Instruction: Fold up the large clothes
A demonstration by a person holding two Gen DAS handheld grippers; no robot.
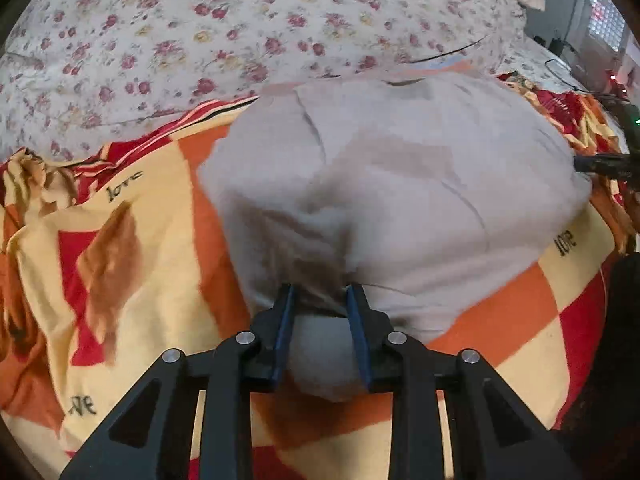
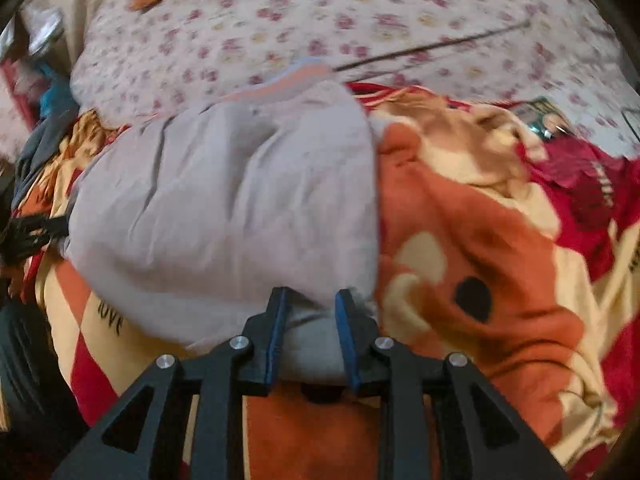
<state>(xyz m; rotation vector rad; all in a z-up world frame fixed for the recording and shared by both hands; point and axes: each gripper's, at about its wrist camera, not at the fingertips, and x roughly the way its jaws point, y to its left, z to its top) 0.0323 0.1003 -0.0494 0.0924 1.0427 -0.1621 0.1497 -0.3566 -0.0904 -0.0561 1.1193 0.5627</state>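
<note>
Left wrist: garment (image 1: 392,184) edge between gripper (image 1: 320,292) pads.

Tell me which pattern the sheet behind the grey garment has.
Small red and yellow flowers on white; left wrist view is clearest.

Brightness: soft, even daylight in both views, with no hard glare on any cloth.
Light source: a bright glass-block window (image 1: 604,12) at the upper right of the left wrist view, washed out.
Shadows: a dark patch on the grey garment (image 1: 384,184) just ahead of the left gripper (image 1: 320,292).
Blur: the right wrist view is smeared throughout, and the floral bedsheet (image 2: 360,20) loses its pattern (the left view is sharper, its far edges soft).
Distortion: strong fisheye bulge, with black corners ringing both pictures.
Sharpest part: the black gripper frames in the foreground.
</note>
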